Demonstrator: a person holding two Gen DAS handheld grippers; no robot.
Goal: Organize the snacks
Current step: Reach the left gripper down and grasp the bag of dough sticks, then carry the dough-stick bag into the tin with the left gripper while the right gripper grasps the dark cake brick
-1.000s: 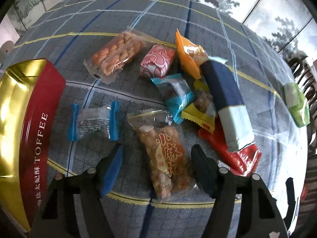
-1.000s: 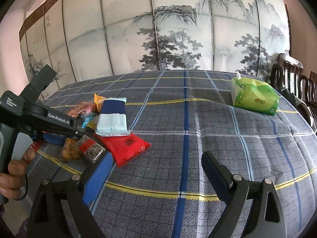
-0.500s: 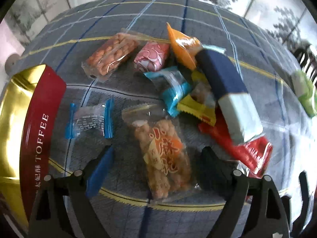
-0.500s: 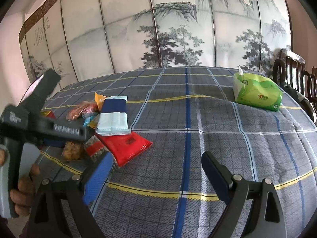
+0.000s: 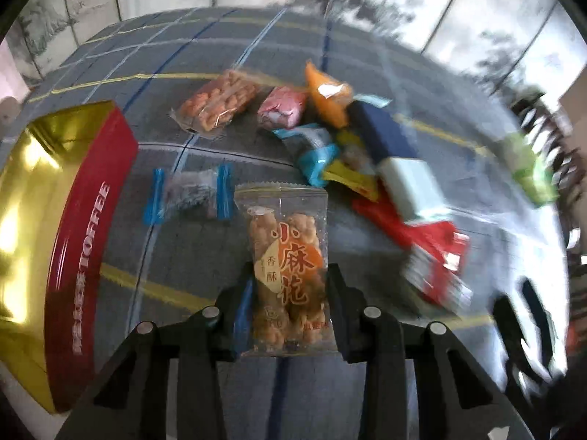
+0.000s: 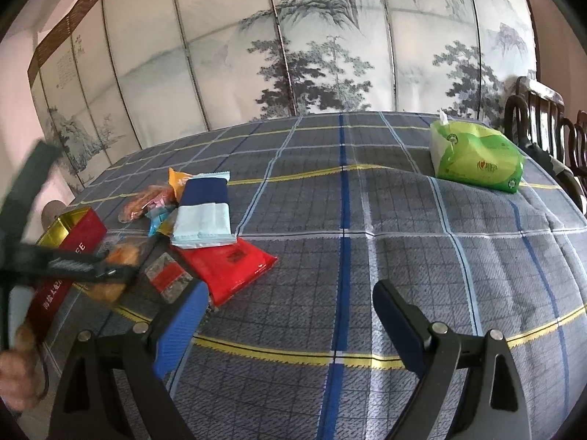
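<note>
My left gripper (image 5: 290, 293) is shut on a clear packet of fried dough twists (image 5: 288, 256) and holds it above the cloth, right of the open red and gold toffee tin (image 5: 66, 227). In the right wrist view the left gripper (image 6: 110, 273) shows blurred with the orange packet (image 6: 121, 256) next to the tin (image 6: 73, 234). A pile of snacks lies beyond: a blue-ended candy (image 5: 190, 194), a peanut packet (image 5: 216, 102), a pink packet (image 5: 282, 108) and a navy and pale blue pack (image 5: 396, 161). My right gripper (image 6: 286, 315) is open and empty over the tablecloth.
A green tissue pack (image 6: 477, 154) lies at the far right of the table. A red flat packet (image 6: 227, 260) and a small dark bar (image 6: 165, 273) lie near the right gripper's left finger. Dark wooden chairs (image 6: 543, 121) stand at the right edge. A painted screen (image 6: 293, 44) stands behind.
My left gripper has closed on the dough twist packet and lifted it off the cloth, swinging towards the tin. The right gripper has stayed still and open.
</note>
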